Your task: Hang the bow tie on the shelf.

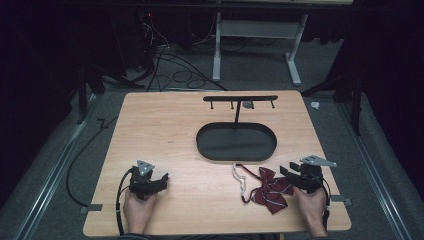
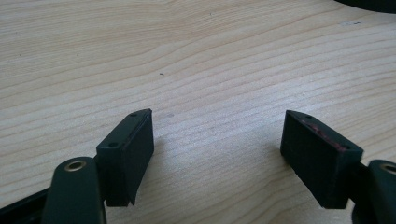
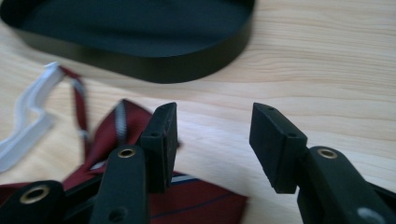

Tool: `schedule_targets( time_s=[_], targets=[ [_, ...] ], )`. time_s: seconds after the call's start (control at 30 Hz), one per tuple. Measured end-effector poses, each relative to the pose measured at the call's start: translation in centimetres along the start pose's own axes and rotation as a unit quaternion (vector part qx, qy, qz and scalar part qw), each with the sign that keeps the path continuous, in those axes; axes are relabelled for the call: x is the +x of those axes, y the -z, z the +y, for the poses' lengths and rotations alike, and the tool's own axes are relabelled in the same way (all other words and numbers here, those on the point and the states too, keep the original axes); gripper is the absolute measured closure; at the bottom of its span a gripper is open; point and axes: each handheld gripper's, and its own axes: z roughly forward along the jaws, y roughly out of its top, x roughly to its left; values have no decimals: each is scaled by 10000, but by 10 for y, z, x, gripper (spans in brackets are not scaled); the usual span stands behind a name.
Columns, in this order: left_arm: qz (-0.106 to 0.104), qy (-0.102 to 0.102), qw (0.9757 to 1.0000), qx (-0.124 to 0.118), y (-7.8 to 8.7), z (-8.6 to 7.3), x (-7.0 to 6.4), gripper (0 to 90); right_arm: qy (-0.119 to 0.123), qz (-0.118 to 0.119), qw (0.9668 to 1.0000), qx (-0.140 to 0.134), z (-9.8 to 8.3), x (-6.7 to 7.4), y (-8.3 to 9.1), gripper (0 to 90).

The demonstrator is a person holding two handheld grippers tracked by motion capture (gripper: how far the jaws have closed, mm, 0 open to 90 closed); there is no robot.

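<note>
A black oval tray (image 1: 207, 145) with a T-shaped hook stand (image 1: 240, 98) sits on the light wooden table (image 1: 165, 130). Just below the tray's right end lies a maroon striped bow tie (image 1: 270, 190) with a white strap (image 1: 239, 177). The right gripper (image 3: 212, 140) rests beside the bow tie, 2 jaws parted, holding nothing. Well left of the tray, the left gripper (image 2: 217, 154) gapes wide over bare wood.

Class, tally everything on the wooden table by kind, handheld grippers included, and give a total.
Bow ties, dark red with stripes and a white strap: 1
Black stands, an oval tray base with a hook bar on a post: 1
Handheld grippers, left gripper and right gripper, both open: 2
Total: 4
</note>
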Motion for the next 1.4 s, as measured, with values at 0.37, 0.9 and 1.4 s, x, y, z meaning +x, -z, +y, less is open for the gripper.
schedule_targets(
  time_s=[0.37,0.9,1.4],
  targets=[
    [-6,3,10000,-3,0,0,0,261,641,579,9961,184,14,48,-12,593],
    [-9,7,10000,-5,0,0,0,260,1039,796,9896,590,28,81,-50,680],
    [-9,7,10000,-6,0,0,0,261,1165,776,9867,832,31,89,-66,769]
  ],
)
